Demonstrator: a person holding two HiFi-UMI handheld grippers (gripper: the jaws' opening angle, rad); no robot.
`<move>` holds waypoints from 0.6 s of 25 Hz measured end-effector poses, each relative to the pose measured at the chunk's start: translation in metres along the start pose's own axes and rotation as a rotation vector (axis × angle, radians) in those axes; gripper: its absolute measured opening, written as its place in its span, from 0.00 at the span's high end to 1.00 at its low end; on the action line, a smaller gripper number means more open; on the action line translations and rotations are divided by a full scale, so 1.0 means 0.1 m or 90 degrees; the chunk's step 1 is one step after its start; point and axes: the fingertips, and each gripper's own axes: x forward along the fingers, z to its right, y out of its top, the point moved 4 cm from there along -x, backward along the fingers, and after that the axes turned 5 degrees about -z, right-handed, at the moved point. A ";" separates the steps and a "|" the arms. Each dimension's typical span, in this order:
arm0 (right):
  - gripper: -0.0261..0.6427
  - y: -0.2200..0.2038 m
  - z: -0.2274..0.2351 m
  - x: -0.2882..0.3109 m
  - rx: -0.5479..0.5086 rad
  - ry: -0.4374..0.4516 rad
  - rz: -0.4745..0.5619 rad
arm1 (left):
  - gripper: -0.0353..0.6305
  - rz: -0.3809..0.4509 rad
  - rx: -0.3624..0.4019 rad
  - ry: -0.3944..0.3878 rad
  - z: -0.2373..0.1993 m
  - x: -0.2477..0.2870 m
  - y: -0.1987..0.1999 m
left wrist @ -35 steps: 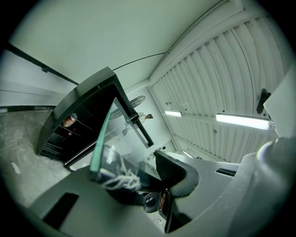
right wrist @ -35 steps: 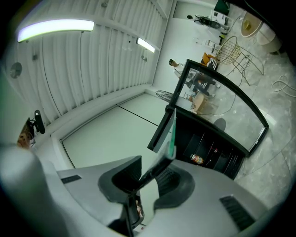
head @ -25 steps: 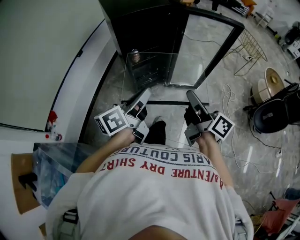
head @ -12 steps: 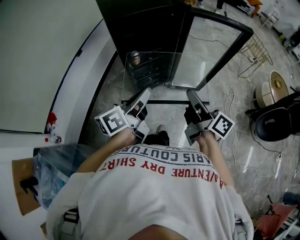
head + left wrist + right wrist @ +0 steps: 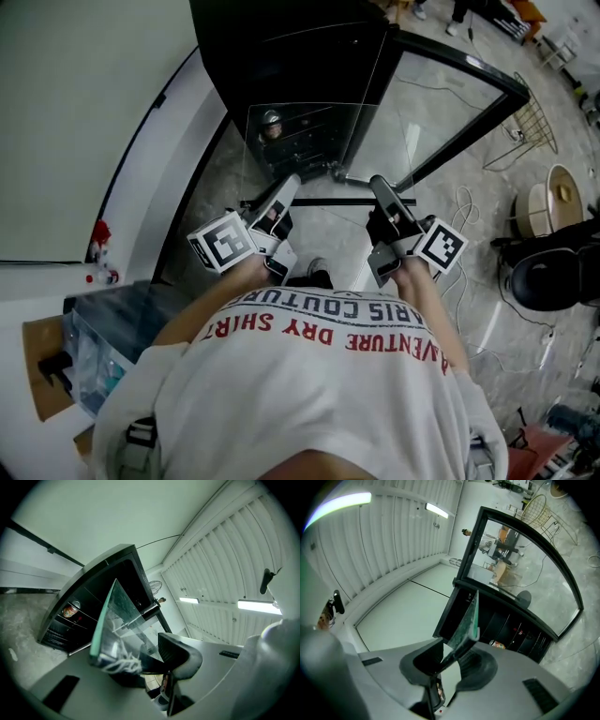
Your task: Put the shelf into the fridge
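Shelf (image 5: 314, 150) glass: likely stiff, fragile, slippery. I grip near edge, left gripper (image 5: 287, 184) and right gripper (image 5: 378, 185) both pinching it, fridge (image 5: 281, 56) far.

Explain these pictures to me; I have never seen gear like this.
No robot here: a person holds a hand-operated two-jaw gripper in each hand. The head view comes from a camera on the person's head, looking down past the shirt. The other two come from cameras riding on each gripper. The left gripper and right gripper each clamp the near edge of one glass shelf, held roughly level before a black fridge whose glass door stands open. A can sits inside.
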 end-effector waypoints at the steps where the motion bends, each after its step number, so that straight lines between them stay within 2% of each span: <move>1: 0.85 0.01 -0.01 0.02 -0.003 0.003 -0.004 | 0.79 0.005 0.000 0.000 0.00 -0.01 0.00; 10: 0.85 0.06 0.04 0.17 -0.025 0.020 -0.039 | 0.79 0.046 0.002 0.005 -0.08 -0.01 0.03; 15: 0.85 0.29 0.23 0.46 -0.028 0.017 -0.070 | 0.79 0.059 -0.010 0.025 -0.22 0.21 0.23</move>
